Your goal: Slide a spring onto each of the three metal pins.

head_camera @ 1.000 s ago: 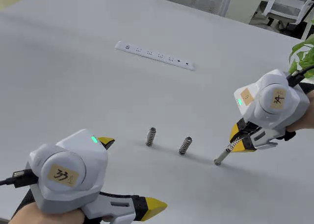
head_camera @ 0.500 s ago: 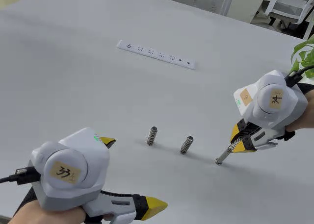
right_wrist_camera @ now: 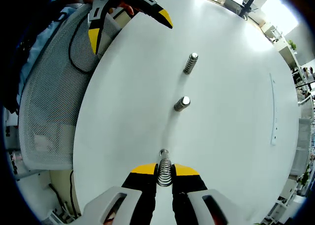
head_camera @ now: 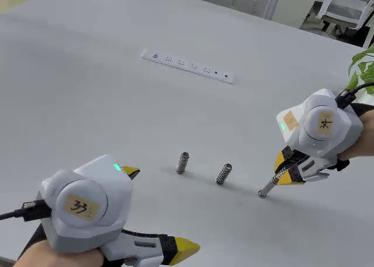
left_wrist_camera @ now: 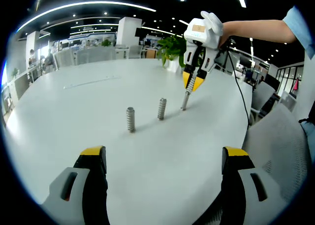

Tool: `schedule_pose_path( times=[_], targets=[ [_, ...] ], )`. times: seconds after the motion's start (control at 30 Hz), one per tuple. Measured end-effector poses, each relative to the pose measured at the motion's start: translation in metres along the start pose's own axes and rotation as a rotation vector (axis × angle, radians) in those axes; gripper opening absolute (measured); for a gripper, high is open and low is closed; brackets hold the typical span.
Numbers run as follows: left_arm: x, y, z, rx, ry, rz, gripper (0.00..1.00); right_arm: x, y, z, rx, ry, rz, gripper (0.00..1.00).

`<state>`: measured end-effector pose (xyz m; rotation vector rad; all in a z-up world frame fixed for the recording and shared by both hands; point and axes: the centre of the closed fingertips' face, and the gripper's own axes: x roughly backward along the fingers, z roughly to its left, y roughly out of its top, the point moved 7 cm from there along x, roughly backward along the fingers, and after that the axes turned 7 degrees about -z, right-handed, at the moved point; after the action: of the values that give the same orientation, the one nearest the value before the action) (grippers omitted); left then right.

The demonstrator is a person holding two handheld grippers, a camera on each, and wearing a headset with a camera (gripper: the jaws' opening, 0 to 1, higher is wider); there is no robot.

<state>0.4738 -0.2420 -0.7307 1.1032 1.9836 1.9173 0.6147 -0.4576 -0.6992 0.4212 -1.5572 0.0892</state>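
Riding the upper part of a tilted pin (head_camera: 266,187), the last spring (head_camera: 279,176) sits pinched across its coils between the jaws of the right gripper (head_camera: 282,172), while the pin's lower end touches the table (head_camera: 87,103). The spring looks light and compliant (likely to squash or squirm under a hard squeeze), so a gentle hold across the middle coils seems best. The pin is stiff, smooth and thin, and probably topples easily. Just to the left, two other pins stand upright, each wearing a spring (head_camera: 224,173) (head_camera: 183,162). The left gripper (left_wrist_camera: 164,153) hangs near the table's front edge, jaws wide apart and holding nothing.
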Motion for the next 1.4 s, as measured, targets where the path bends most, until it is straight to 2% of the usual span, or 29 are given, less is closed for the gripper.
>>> schedule_pose_path(
  times=[0.9, 1.4],
  targets=[
    [0.001, -0.004, 0.0, 0.009, -0.004, 0.015, 0.96, -0.042, -0.004, 0.0, -0.011, 0.025, 0.044, 0.08],
    [0.001, -0.005, -0.002, 0.009, -0.01, 0.024, 0.95, -0.047, -0.006, 0.001, -0.019, 0.011, 0.049, 0.08]
  ],
)
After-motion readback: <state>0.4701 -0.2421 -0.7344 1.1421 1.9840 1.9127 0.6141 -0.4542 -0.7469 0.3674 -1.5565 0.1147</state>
